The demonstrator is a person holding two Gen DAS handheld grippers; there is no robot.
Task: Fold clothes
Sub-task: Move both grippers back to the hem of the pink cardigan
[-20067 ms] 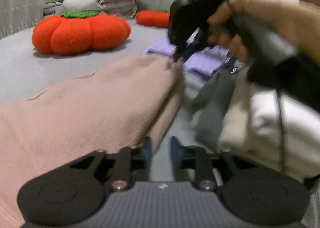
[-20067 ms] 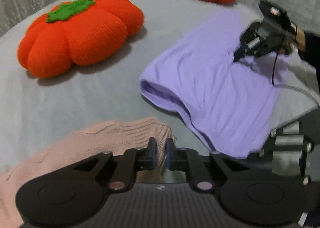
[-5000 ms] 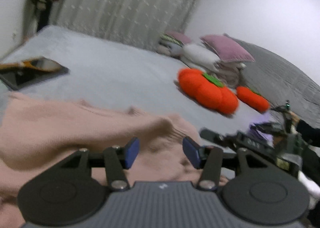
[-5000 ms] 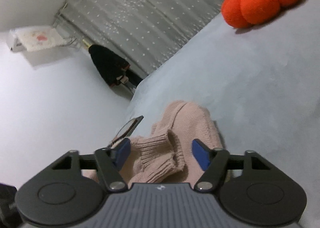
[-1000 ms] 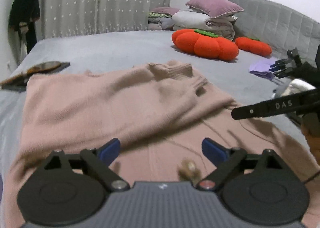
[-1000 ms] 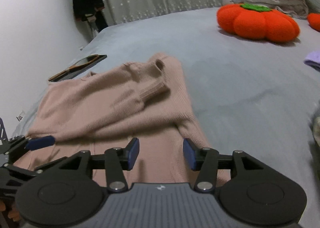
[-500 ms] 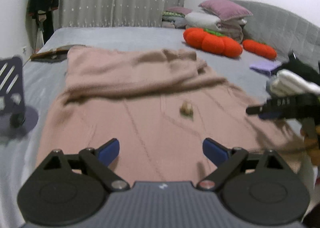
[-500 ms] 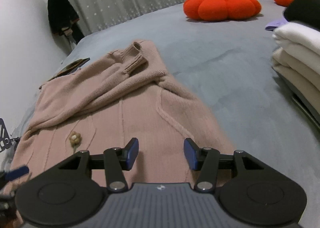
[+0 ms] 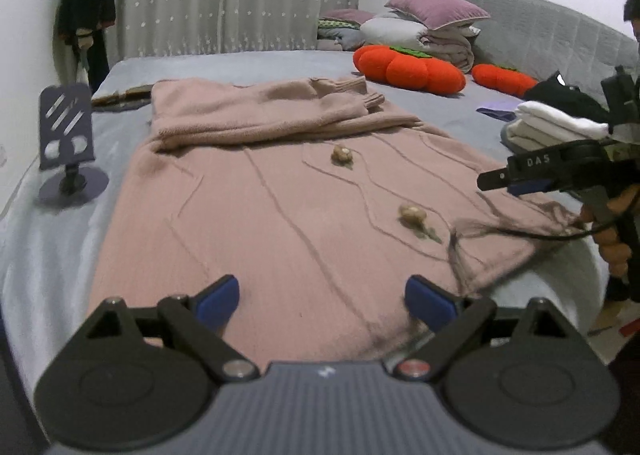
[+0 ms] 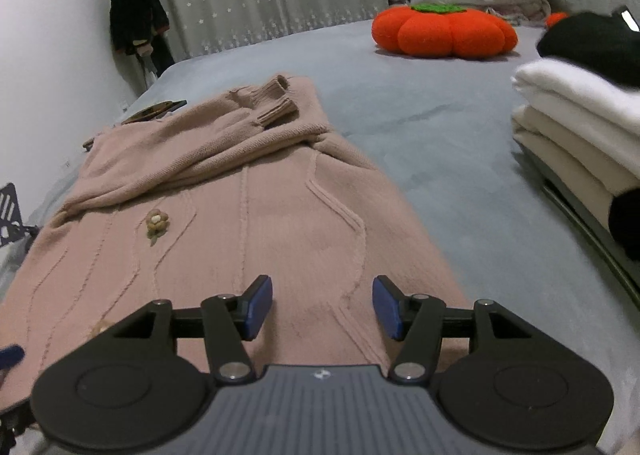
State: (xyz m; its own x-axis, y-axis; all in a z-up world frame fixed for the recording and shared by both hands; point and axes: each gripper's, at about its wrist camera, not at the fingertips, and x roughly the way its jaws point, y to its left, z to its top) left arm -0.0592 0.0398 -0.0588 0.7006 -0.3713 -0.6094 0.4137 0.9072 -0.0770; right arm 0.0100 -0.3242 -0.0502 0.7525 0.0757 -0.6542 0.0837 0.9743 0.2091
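While both views show the pink sweater, only the left shows the phone stand.

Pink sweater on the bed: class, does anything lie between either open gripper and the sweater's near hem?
Nothing visible does. The left gripper and right gripper both hover open directly over the near end of the pink sweater. The folded stack sits off to the right on the bed, clear of both.
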